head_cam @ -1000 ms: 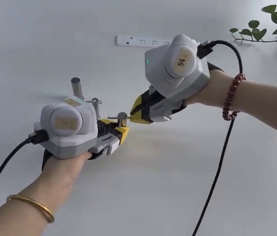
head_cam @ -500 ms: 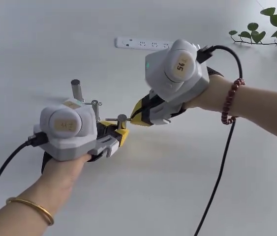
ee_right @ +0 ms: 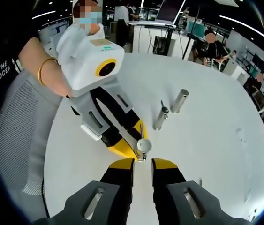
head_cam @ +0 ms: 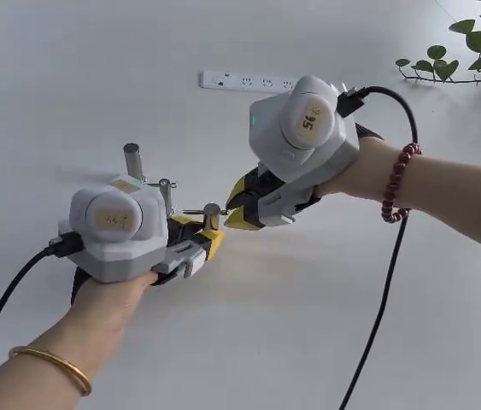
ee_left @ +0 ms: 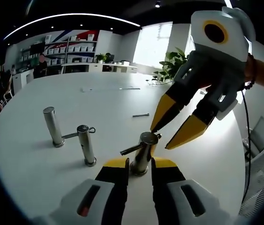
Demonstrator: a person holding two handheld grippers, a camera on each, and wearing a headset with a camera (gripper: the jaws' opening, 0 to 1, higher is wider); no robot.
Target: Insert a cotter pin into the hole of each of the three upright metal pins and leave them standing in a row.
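left gripper [ee_left: 140, 165] clamped on near pin [ee_left: 143, 151] at its base, cotter pin [ee_left: 130, 150] through its top, pointing to 8 o'clock in left gripper view, right gripper [ee_left: 162, 138] jaws apart, tips just beside pin head at 1 o'clock, mid pin [ee_left: 86, 146] and far pin [ee_left: 52, 126] upright at 9 o'clock

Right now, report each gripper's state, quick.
Left gripper: shut on the nearest metal pin, near its base.
Right gripper: open, holding nothing, its jaws apart close to that pin's head.
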